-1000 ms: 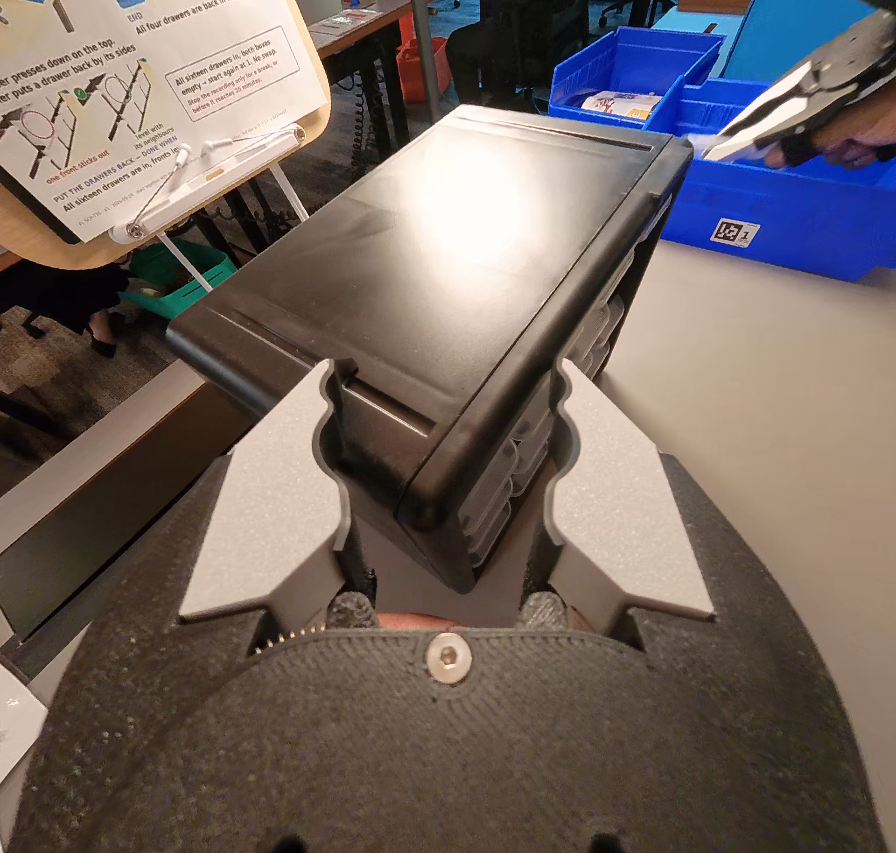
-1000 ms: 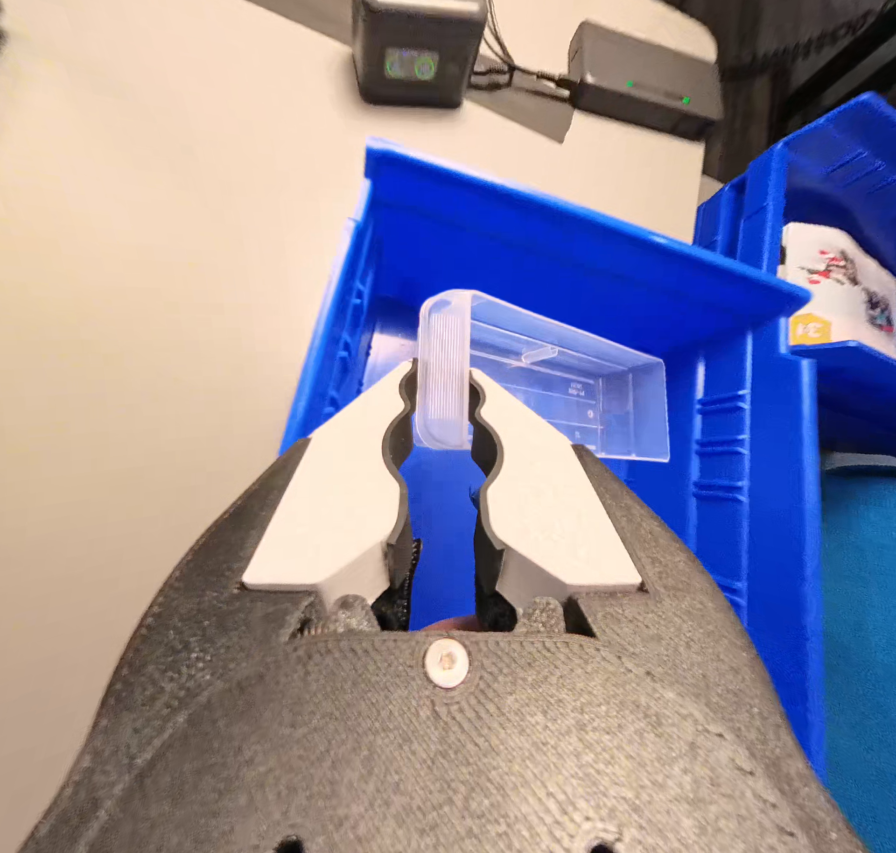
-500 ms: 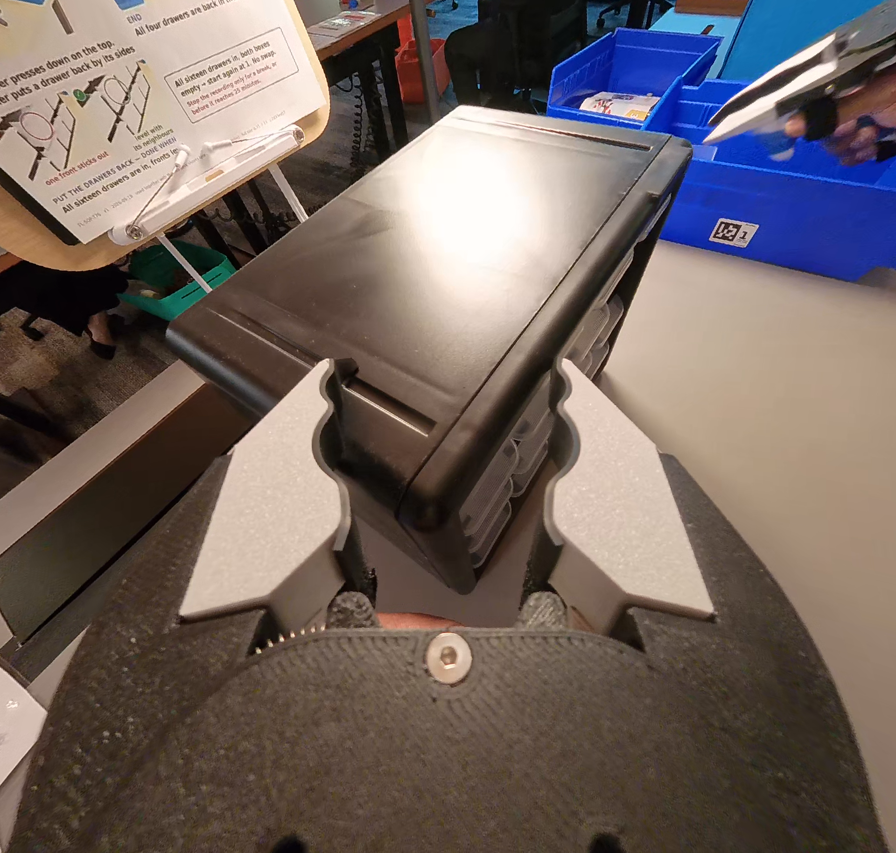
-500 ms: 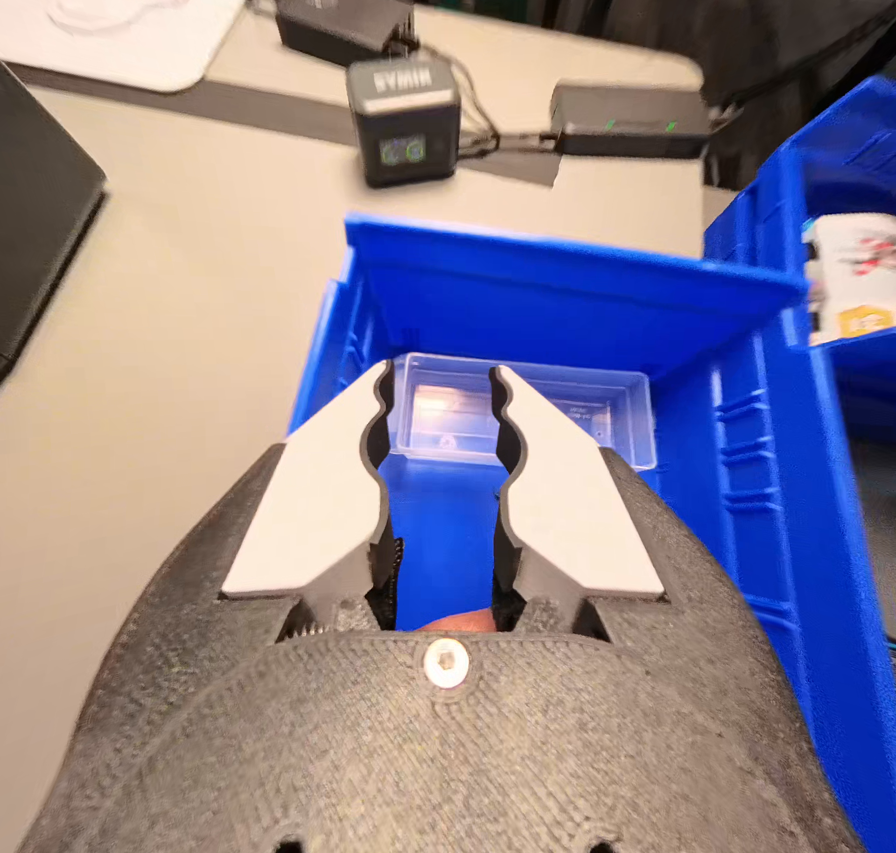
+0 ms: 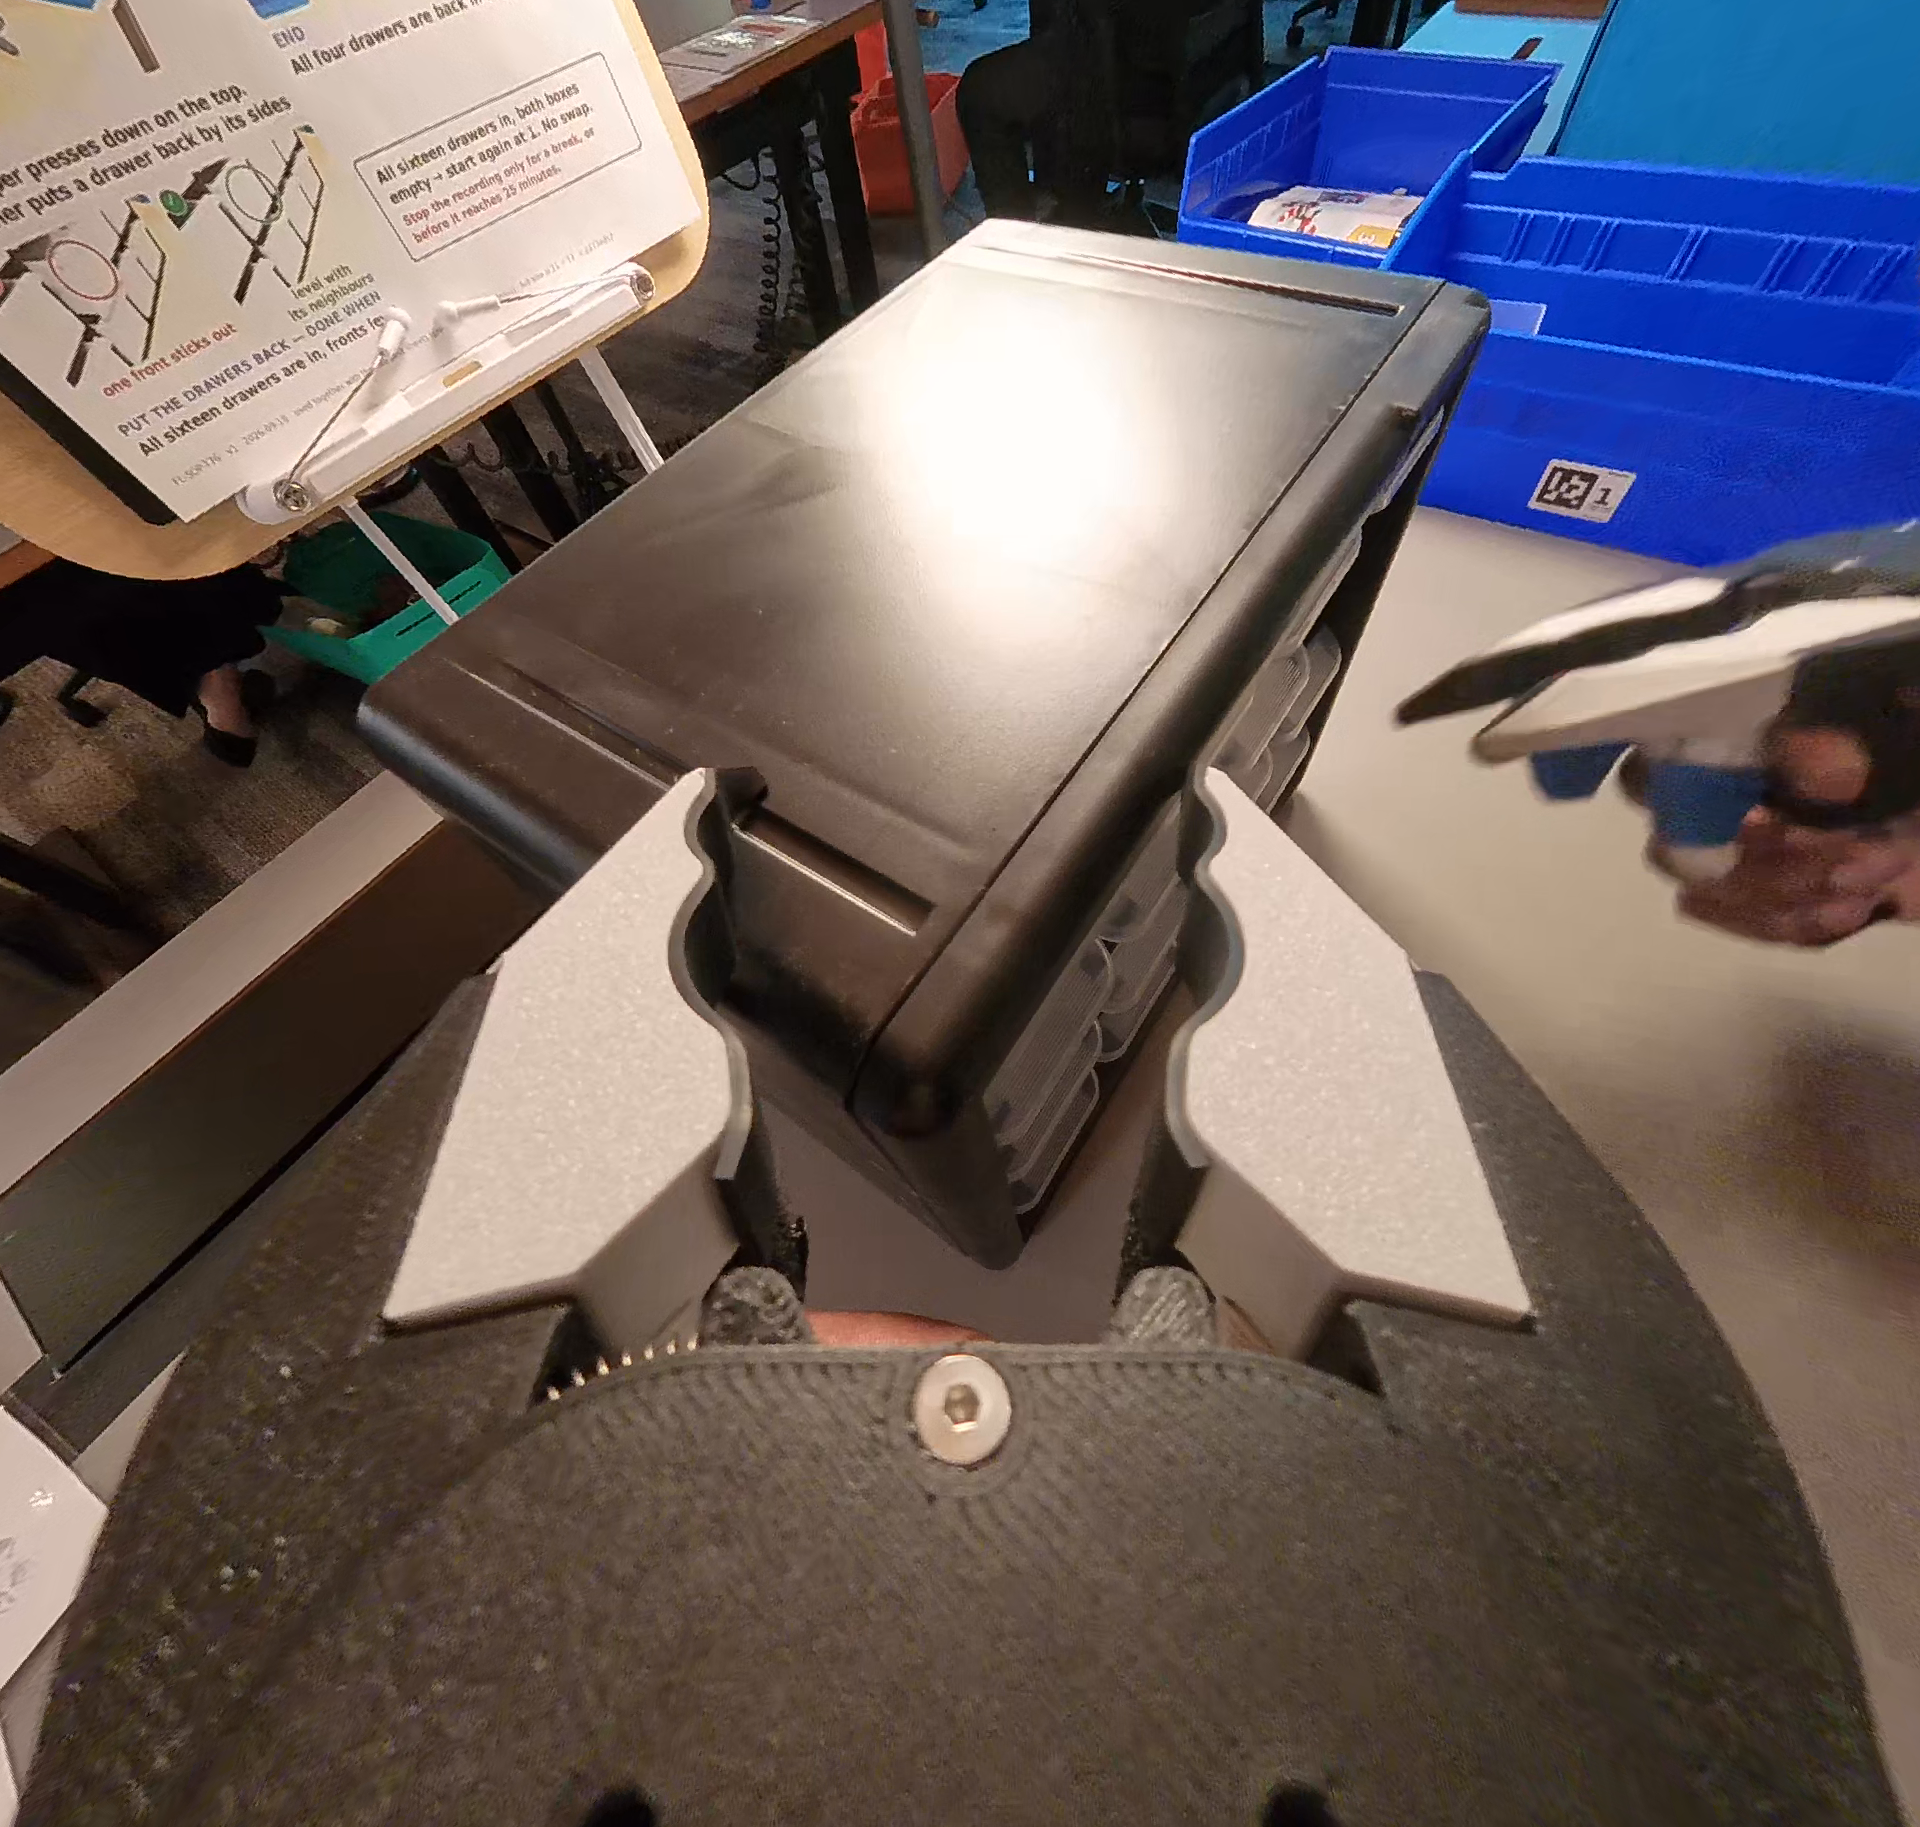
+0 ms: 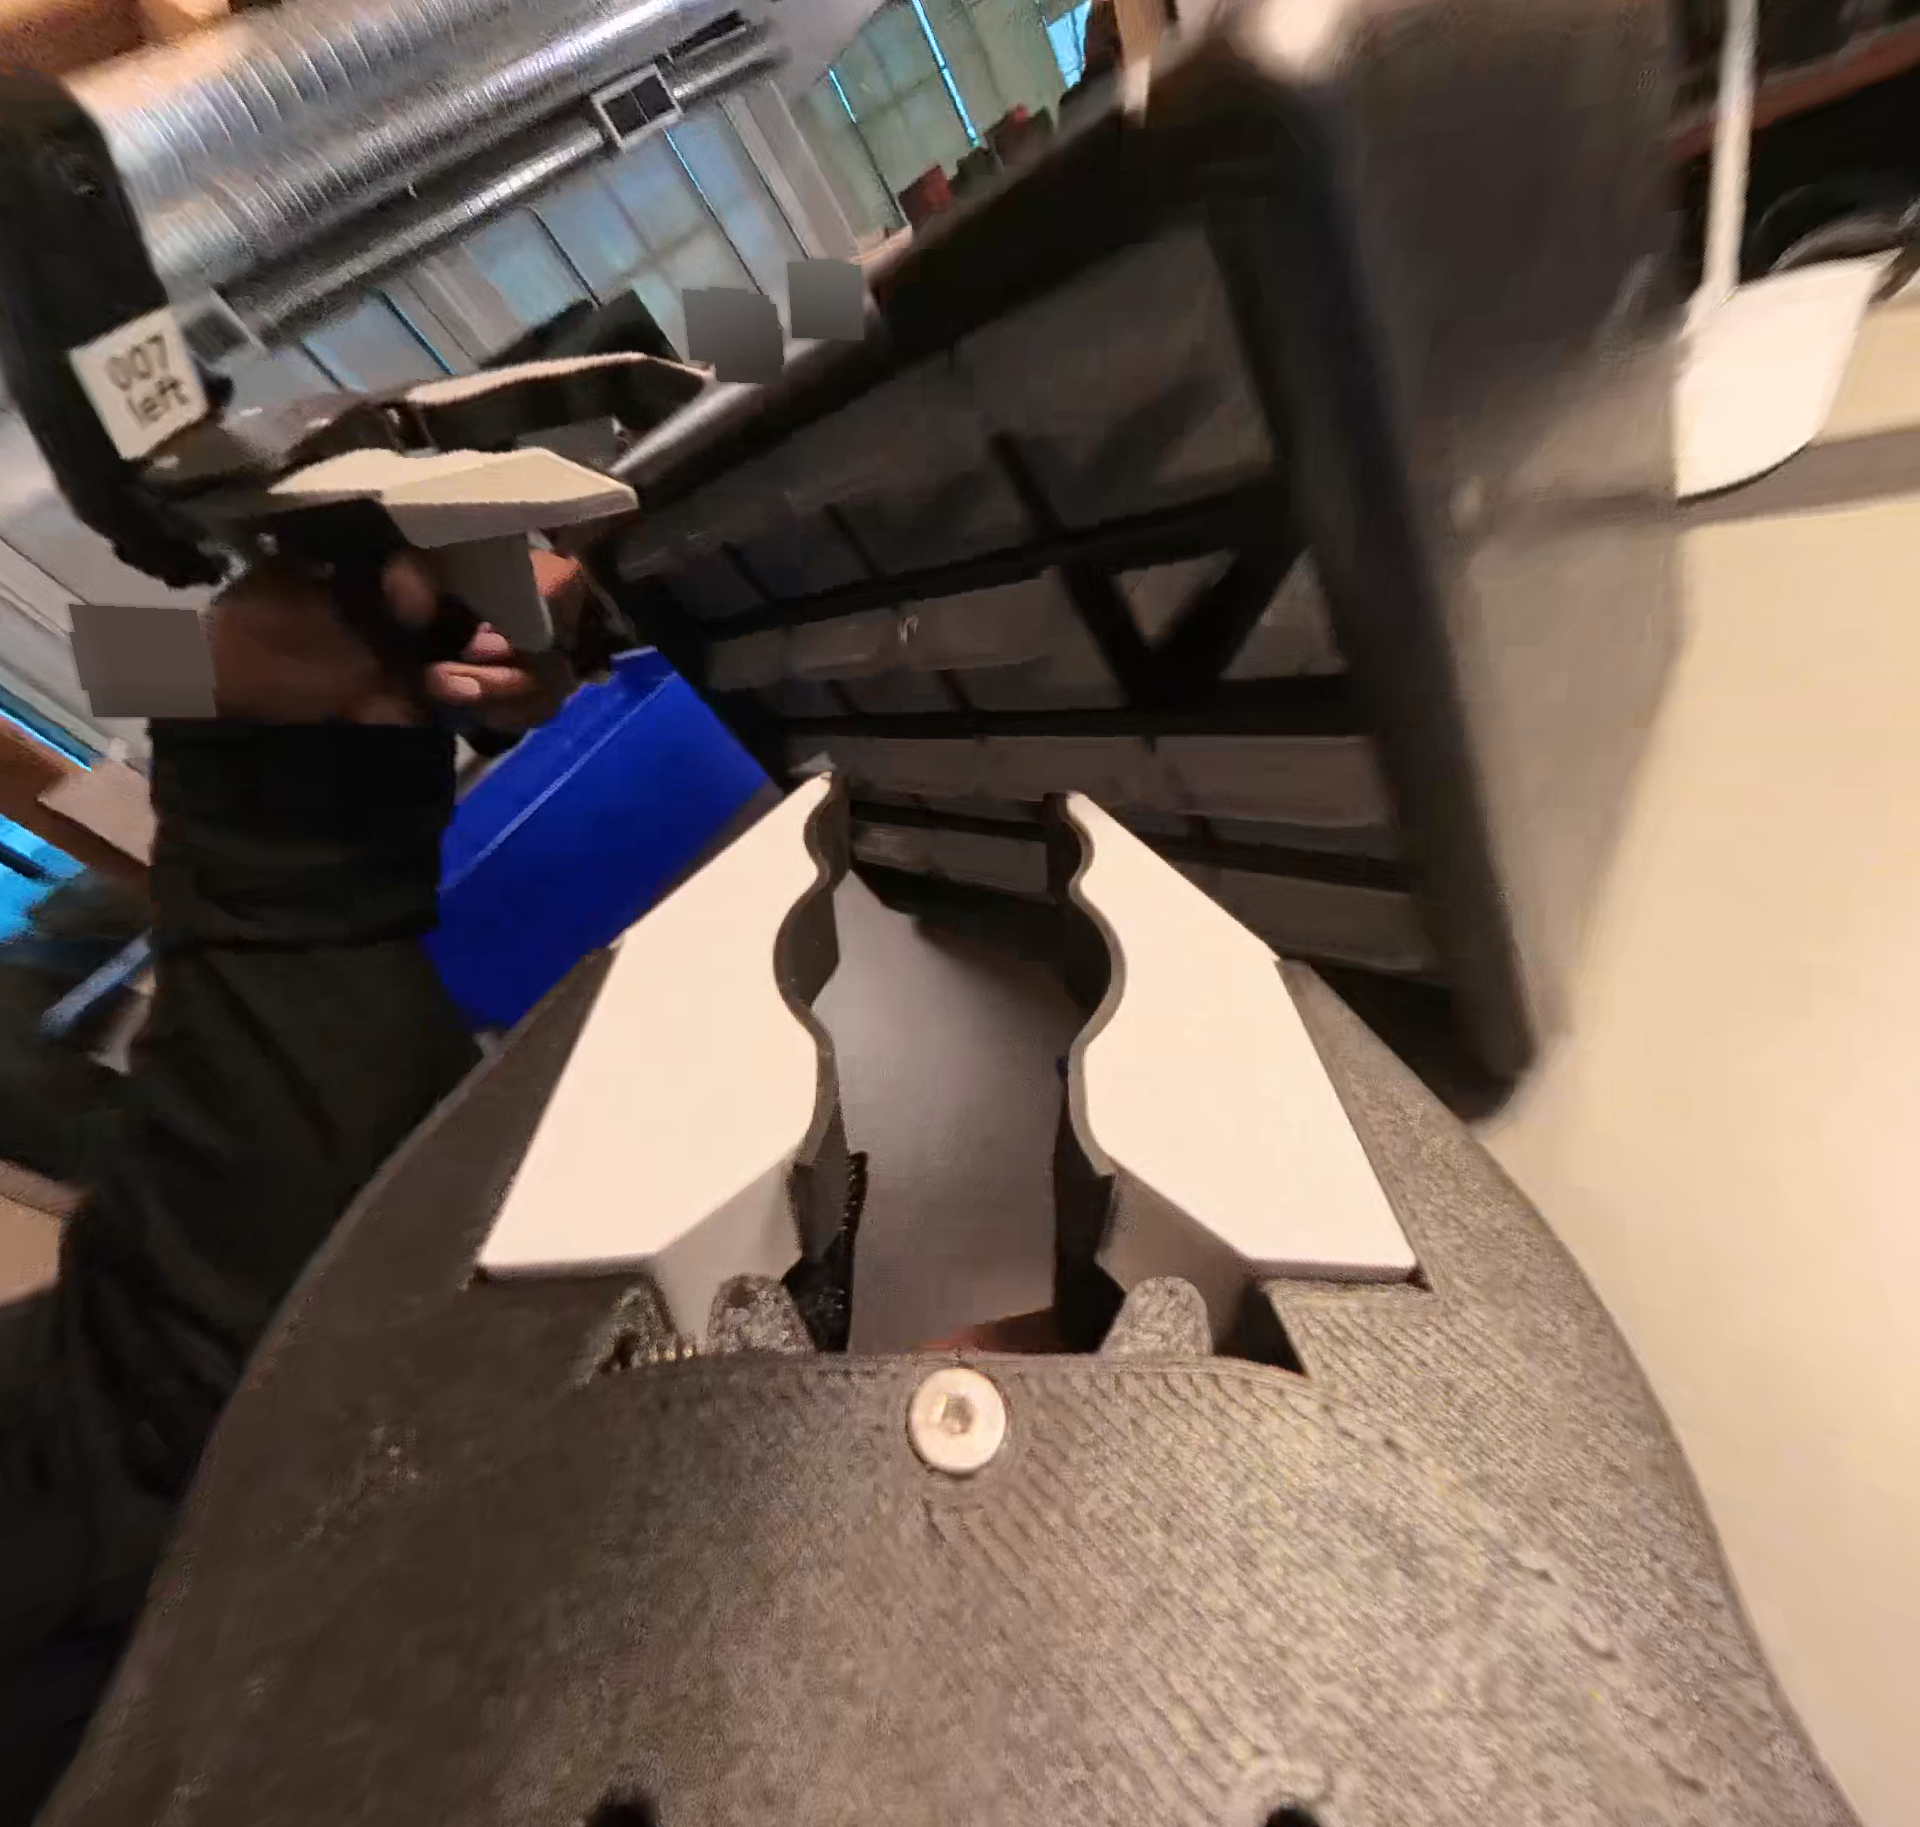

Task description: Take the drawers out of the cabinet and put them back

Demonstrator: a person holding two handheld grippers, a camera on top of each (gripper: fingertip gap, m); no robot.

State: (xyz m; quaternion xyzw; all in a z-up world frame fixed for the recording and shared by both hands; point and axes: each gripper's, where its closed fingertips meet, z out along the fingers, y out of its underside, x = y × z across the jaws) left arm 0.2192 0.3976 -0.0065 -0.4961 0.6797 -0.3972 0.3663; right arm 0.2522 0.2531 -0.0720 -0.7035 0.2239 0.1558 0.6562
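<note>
cabinet: black cabinet (image 5: 997, 572) is sat on the table (image 5: 1558, 946), clear drawers (image 6: 1091, 634) seen in its front.
right hand-held gripper (image 6: 945, 821): jaws apart, nothing held, front dead ahead and close.
left hand-held gripper (image 5: 956, 811): spread wide over the top corner; contact can't be told.
room: bare table to the right, blue bin (image 5: 1683, 343) well behind.

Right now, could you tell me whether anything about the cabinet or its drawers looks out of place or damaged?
Nothing looks damaged. The black cabinet stands upright on the table, with the left gripper open over its top corner. Some slots look empty, which fits drawers being taken out; the right wrist view is too blurred to tell more.
</note>
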